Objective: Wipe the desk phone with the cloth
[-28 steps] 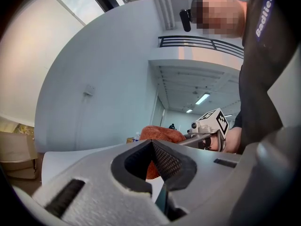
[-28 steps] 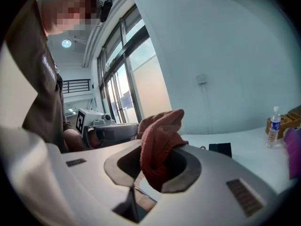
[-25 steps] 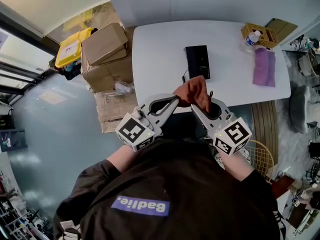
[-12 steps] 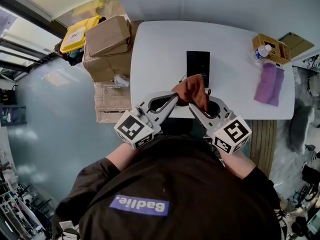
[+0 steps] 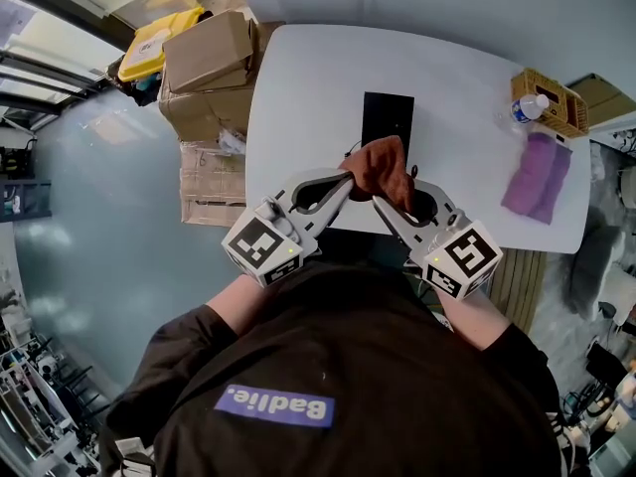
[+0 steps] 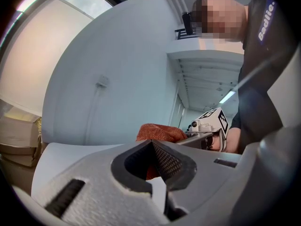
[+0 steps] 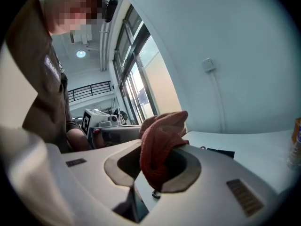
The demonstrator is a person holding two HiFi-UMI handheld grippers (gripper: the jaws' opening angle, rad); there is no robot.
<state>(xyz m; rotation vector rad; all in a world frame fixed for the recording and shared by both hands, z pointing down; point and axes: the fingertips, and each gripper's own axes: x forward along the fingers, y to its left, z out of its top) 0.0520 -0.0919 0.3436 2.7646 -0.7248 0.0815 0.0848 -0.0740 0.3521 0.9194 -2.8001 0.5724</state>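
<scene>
A black desk phone (image 5: pixel 388 117) lies flat in the middle of the white table (image 5: pixel 298 87). Just in front of its near end hangs a bunched rust-brown cloth (image 5: pixel 381 167), above the table's front edge. My left gripper (image 5: pixel 346 180) meets the cloth from the left and is shut on its edge. My right gripper (image 5: pixel 382 203) comes in from the right, shut on the cloth, which drapes over its jaws in the right gripper view (image 7: pixel 160 140). In the left gripper view the cloth (image 6: pixel 160 132) bulges just past the closed jaws. The phone (image 7: pixel 218 152) shows as a dark sliver on the table.
Cardboard boxes (image 5: pixel 209 78) and a yellow case (image 5: pixel 154 53) stand off the table's left side. A wicker basket (image 5: pixel 561 117) with a bottle (image 5: pixel 527 107) sits at the far right corner, with a purple cloth (image 5: pixel 537 177) beside it. A thin cord (image 5: pixel 350 152) trails from the phone.
Both grippers and the cloth have shifted a little toward the phone, and the cloth now reaches its near end. The head view has also drifted.
</scene>
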